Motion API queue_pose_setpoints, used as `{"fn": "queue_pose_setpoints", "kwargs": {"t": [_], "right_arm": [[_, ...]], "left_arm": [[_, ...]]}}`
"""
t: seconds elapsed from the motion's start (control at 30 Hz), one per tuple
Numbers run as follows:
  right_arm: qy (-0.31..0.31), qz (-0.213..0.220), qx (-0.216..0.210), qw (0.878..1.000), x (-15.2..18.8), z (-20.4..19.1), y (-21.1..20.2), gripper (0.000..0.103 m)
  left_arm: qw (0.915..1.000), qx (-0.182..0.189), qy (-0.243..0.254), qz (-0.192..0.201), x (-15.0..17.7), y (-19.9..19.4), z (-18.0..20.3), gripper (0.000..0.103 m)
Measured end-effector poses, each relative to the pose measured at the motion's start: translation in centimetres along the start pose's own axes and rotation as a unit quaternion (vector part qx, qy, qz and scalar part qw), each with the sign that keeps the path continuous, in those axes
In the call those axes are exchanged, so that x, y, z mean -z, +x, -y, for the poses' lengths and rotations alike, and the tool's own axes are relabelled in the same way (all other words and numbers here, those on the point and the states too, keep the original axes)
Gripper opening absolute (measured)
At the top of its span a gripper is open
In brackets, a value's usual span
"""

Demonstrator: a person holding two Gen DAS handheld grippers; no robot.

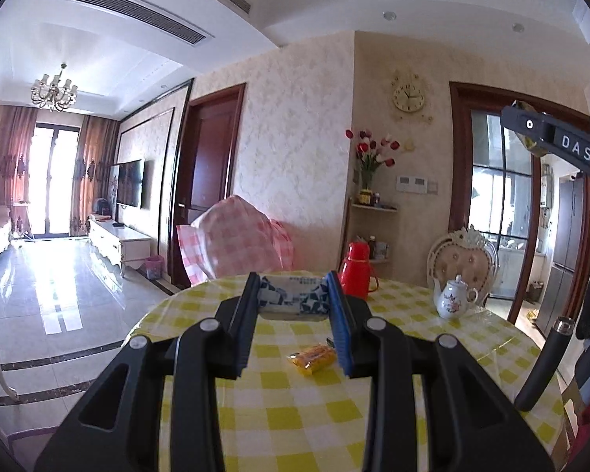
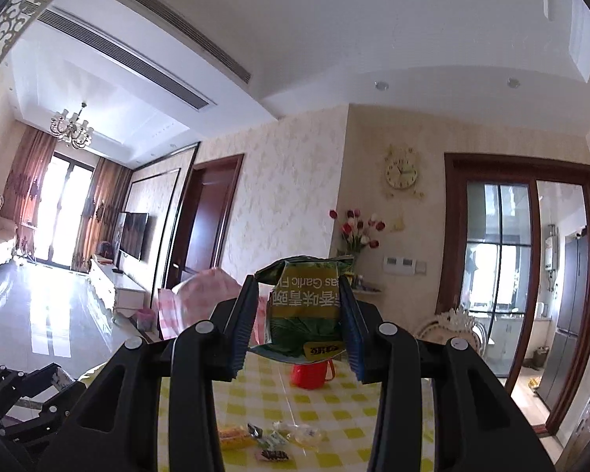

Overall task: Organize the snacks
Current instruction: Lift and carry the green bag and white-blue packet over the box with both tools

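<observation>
My left gripper (image 1: 295, 295) is shut on a blue-and-white snack packet (image 1: 293, 299) and holds it above the yellow-checked table (image 1: 295, 413). A yellow snack packet (image 1: 314, 357) lies on the table below it. My right gripper (image 2: 299, 303) is shut on a green garlic-flavour snack bag (image 2: 305, 306), held upside down high above the table (image 2: 334, 413). Several small wrapped snacks (image 2: 271, 438) lie on the table near the bottom of the right wrist view. The right gripper's body (image 1: 558, 145) shows at the upper right of the left wrist view.
A red thermos (image 1: 356, 271) and a white floral teapot (image 1: 454, 297) stand at the far side of the table. An ornate chair (image 1: 466, 259) is behind the teapot. A pink-checked covered object (image 1: 236, 240) stands beyond the table's far left edge.
</observation>
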State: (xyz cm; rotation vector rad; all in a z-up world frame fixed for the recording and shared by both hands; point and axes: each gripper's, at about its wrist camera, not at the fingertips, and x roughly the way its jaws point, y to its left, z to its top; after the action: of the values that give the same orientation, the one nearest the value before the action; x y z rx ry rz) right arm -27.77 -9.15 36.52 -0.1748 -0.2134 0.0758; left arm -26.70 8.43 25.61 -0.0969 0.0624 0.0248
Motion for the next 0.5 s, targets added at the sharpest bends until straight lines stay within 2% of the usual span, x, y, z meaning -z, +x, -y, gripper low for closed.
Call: {"fn": "queue_pose_setpoints", "kwargs": {"t": [0.2, 0.37, 0.5], "right_arm": [[-0.008, 0.010, -0.017, 1.000, -1.1, -2.2, -2.0, 0.040], [-0.017, 0.010, -0.043, 0.999, -1.4, -5.7, -3.7, 0.040], [-0.022, -0.005, -0.094, 0.995, -0.4, -9.1, -4.6, 0.040]], "left_arm": [[0.9998, -0.011, -0.008, 0.016, -0.4, -3.0, -2.1, 0.034], [0.9992, -0.031, -0.014, 0.020, 0.1, -5.8, -5.1, 0.034], [0.9986, -0.052, -0.007, 0.004, 1.1, -7.4, -8.2, 0.034]]}}
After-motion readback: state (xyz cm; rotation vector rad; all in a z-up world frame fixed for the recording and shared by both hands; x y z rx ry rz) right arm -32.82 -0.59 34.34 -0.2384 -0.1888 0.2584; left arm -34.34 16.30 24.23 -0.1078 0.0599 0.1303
